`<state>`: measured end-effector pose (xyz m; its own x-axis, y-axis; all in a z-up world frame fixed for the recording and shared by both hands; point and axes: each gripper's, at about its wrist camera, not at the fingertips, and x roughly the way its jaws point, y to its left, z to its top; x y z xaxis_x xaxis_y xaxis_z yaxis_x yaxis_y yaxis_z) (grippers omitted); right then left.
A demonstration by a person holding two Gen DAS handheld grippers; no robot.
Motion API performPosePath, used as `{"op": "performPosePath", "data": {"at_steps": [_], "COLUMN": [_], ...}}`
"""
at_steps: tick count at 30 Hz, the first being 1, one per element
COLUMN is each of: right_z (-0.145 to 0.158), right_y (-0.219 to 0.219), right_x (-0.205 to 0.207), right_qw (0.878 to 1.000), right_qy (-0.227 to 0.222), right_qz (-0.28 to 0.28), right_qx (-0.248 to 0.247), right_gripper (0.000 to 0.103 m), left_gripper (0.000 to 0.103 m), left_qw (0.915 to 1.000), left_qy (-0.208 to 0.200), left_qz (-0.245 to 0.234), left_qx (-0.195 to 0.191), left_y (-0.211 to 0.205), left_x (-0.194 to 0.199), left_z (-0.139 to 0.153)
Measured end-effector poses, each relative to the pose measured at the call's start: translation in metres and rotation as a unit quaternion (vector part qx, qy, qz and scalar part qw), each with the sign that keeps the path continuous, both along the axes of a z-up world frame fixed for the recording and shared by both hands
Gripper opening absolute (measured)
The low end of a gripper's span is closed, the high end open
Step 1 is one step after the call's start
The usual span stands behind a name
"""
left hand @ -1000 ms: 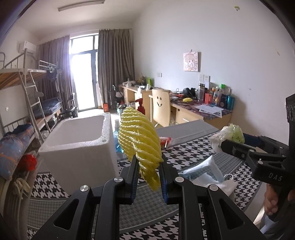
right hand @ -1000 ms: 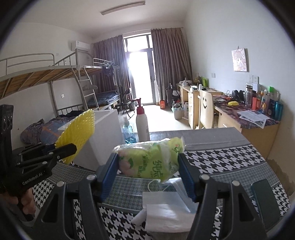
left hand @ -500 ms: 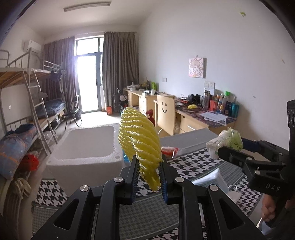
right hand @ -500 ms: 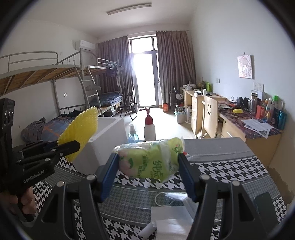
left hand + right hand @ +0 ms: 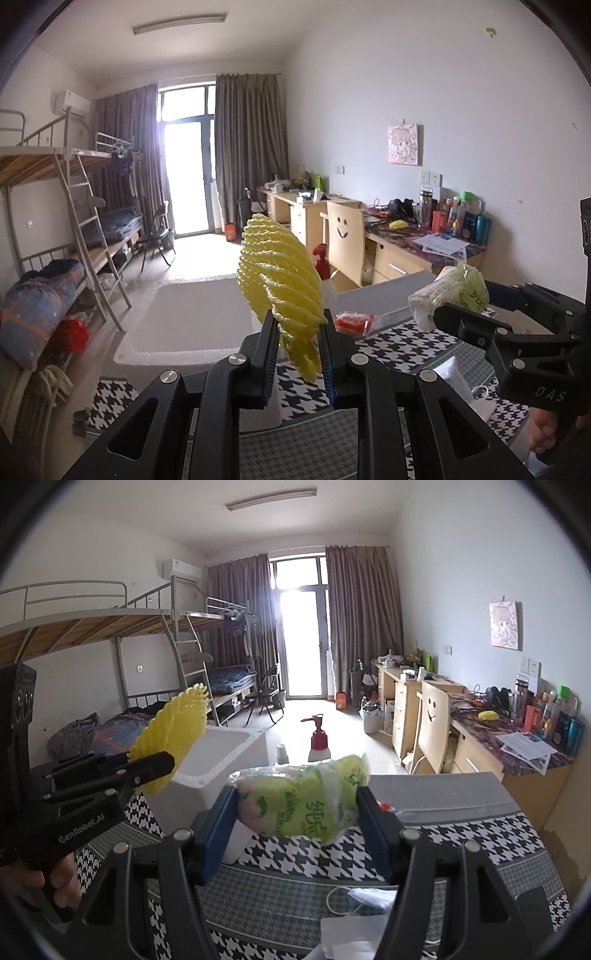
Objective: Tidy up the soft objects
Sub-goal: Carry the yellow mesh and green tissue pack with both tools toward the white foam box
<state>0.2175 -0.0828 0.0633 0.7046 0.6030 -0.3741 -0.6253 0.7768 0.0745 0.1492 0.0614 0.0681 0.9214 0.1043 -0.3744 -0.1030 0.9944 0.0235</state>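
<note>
Dorm room, white foam box [image 5: 192, 325] centre-left, interior hidden; left gripper [image 5: 297, 354] clamps yellow foam net [image 5: 277, 280]; right gripper [image 5: 295, 819] clamps green tissue pack [image 5: 306, 797].

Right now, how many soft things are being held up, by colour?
Yellow: 1, the foam net in the left hand-held gripper.
Green: 1, the tissue pack in the right hand-held gripper.
Total: 2.

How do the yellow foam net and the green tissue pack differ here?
The yellow foam net is ribbed mesh, standing upright in the left gripper. The green tissue pack is smooth printed plastic, lying crosswise in the right gripper. Both are held aloft, squeezed between fingers.
</note>
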Motion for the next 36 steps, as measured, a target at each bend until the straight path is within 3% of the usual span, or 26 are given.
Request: {"op": "performPosePath", "data": {"at_steps": [7, 12, 24, 36], "right_z": [0.011, 0.015, 0.023, 0.027], "right_y": [0.013, 0.024, 0.051, 0.079], "right_x": [0.004, 0.009, 0.019, 0.033], "right_qw": [1.000, 1.000, 0.999, 0.998], "right_qy": [-0.016, -0.020, -0.018, -0.011], "right_qz": [0.009, 0.014, 0.031, 0.051], "right_qx": [-0.002, -0.008, -0.017, -0.029], "right_gripper": [0.069, 0.069, 0.069, 0.069], "left_gripper": [0.023, 0.022, 0.023, 0.023], "left_qw": [0.9998, 0.9981, 0.9965, 0.9953], "left_qy": [-0.004, -0.010, -0.007, 0.021], "left_qz": [0.021, 0.061, 0.083, 0.092], "left_qx": [-0.003, -0.008, -0.002, -0.020], "left_y": [0.012, 0.028, 0.042, 0.067], "left_x": [0.007, 0.015, 0.027, 0.045], "left_z": [0.007, 0.009, 0.015, 0.014]}}
